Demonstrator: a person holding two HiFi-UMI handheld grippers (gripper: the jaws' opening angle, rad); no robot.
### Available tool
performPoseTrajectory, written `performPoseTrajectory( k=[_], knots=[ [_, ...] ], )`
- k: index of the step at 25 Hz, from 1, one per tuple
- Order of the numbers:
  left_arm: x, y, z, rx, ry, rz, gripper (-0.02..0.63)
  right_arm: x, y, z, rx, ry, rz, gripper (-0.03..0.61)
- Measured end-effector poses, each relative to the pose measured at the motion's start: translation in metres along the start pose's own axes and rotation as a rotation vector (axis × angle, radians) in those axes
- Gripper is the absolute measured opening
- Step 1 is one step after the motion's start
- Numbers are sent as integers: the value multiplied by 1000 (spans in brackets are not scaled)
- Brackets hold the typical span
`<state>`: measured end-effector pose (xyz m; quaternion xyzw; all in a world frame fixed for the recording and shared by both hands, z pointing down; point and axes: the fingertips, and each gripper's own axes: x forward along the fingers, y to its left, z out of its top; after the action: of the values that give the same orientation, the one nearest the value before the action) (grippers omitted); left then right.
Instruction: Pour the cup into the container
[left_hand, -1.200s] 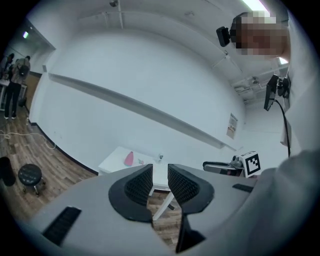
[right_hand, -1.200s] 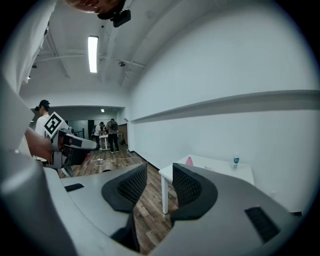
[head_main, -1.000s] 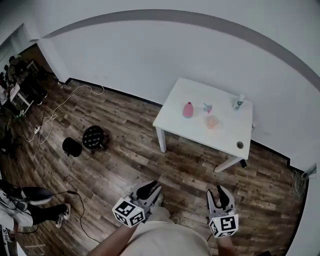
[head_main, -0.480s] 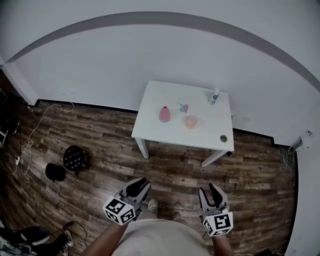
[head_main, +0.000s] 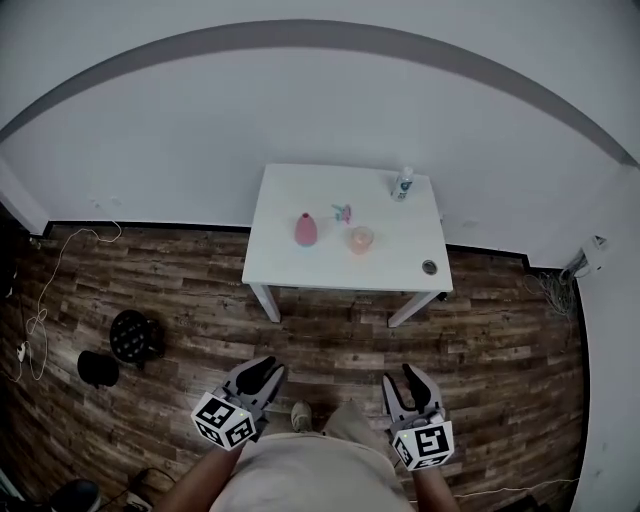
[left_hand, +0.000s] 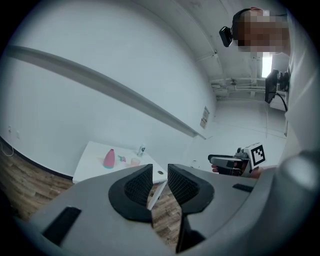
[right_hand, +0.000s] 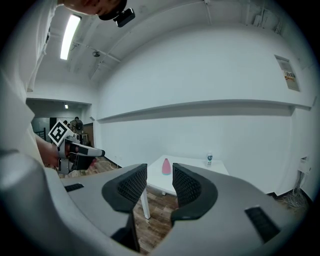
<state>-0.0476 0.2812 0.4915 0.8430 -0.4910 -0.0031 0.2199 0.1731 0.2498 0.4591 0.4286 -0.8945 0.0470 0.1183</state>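
Head view: left hand-held gripper (head_main: 266, 371), right hand-held gripper (head_main: 406, 380) forward (both agape).

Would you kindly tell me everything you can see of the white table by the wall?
The white table is rectangular, matte-topped, on white legs, standing on the wood floor close to the wall. On it rest a pink container, a pale orange cup, a small bottle, a tiny teal item and a dark disc.

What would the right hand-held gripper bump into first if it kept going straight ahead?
Probably the white table, near the pink bottle: both show between the right hand-held gripper's open jaws. Nothing nearer stands in the way, though depth is hard to judge.
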Motion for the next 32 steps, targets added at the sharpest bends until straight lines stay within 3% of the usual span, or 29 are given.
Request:
performPoseTrajectory(
  k=[11, 24, 32],
  knots=[
    [57, -19, 0, -6, 27, 23, 98, 2, -56, -3, 23, -3, 22, 143],
    [147, -61, 15, -38, -8, 115, 98, 26, -152, 13, -17, -23, 171, 143],
    [162, -75, 8, -60, -25, 175, 98, 35, -166, 10, -19, -36, 273, 161]
  ],
)
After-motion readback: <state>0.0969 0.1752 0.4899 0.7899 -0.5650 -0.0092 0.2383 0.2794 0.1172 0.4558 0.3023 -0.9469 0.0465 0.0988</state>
